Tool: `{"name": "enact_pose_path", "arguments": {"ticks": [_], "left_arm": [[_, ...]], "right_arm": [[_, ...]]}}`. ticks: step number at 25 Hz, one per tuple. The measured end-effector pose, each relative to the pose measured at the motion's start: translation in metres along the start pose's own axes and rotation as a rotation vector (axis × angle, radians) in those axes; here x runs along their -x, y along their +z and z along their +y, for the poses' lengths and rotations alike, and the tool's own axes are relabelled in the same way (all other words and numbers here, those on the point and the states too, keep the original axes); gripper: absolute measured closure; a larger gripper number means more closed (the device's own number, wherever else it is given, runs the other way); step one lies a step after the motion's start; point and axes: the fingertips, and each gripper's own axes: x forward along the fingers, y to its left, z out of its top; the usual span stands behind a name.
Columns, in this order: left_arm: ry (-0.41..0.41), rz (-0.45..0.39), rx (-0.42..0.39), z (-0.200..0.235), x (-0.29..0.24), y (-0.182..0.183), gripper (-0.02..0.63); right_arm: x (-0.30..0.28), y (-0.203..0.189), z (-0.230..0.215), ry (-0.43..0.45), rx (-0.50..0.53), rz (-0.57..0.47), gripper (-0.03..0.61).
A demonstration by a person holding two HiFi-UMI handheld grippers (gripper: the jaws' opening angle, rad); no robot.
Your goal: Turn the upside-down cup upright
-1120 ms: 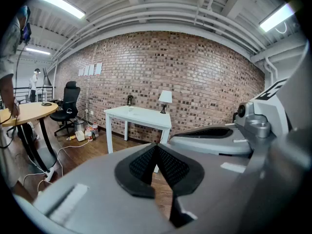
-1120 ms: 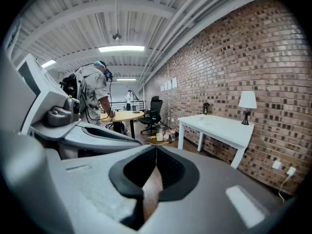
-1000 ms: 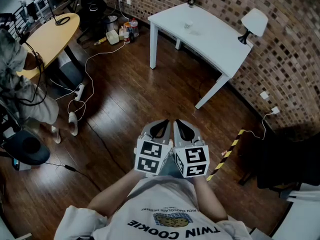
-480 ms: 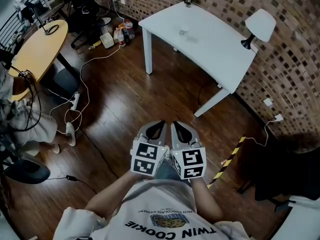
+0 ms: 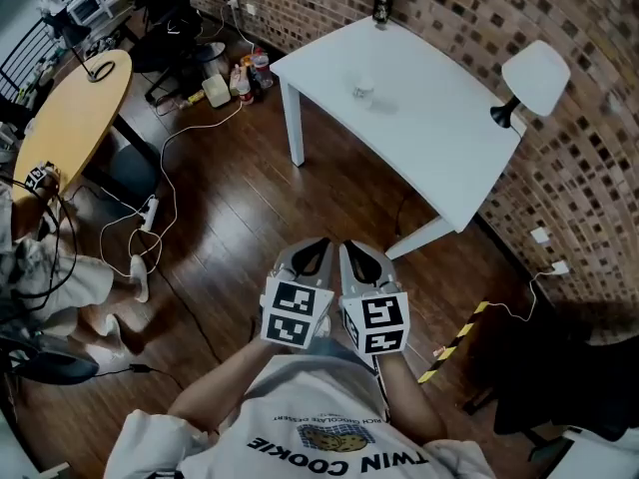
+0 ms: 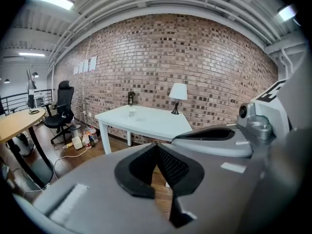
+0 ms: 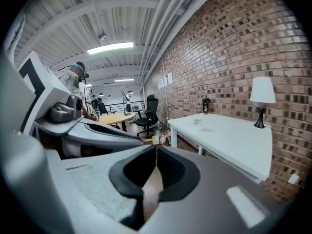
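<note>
**Holding shut and empty, well short of the cup (image 5: 363, 90)**

Standing small and clear on the white table (image 5: 429, 128), near 12 o'clock in the head view; too far off to tell rim-up from rim-down. Flanked by a dark bottle-like item (image 5: 382, 3) at the table's far edge, at the cup's 12 o'clock, and a white-shaded lamp (image 5: 534, 78) towards its 3 o'clock. Well apart from both grippers, held side by side at 6 o'clock over the wooden floor (image 5: 240, 218).

Left gripper (image 5: 316, 247): fingers pressed together, nothing between. Right gripper (image 5: 359, 249): fingers likewise pressed together, empty.

Farther out, at 10 o'clock: a round wooden table (image 5: 80, 98).
</note>
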Motion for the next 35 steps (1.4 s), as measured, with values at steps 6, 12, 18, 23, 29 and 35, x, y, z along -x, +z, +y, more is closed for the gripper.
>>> {"name": "enact_pose_path", "arguments": {"ticks": [6, 12, 18, 23, 29, 35], "left_arm": [[0.006, -0.015, -0.010, 0.006, -0.036, 0.024, 0.607], [-0.010, -0.025, -0.009, 0.023, -0.074, 0.041, 0.607], [-0.053, -0.026, 0.002, 0.056, -0.119, 0.056, 0.607], [-0.098, -0.019, 0.008, 0.097, -0.159, 0.078, 0.607], [-0.166, -0.017, 0.014, 0.141, -0.207, 0.107, 0.607], [-0.224, -0.008, 0.022, 0.180, -0.240, 0.125, 0.607]], "right_arm": [[-0.023, 0.014, -0.031, 0.012, 0.003, -0.008, 0.574], [-0.058, 0.025, -0.059, 0.004, 0.005, -0.001, 0.571], [-0.110, 0.044, -0.081, -0.024, 0.014, 0.001, 0.569], [-0.161, 0.065, -0.101, -0.066, 0.005, 0.026, 0.569], [-0.221, 0.089, -0.121, -0.123, -0.005, 0.062, 0.561], [-0.273, 0.105, -0.144, -0.174, -0.029, 0.099, 0.538]]}}
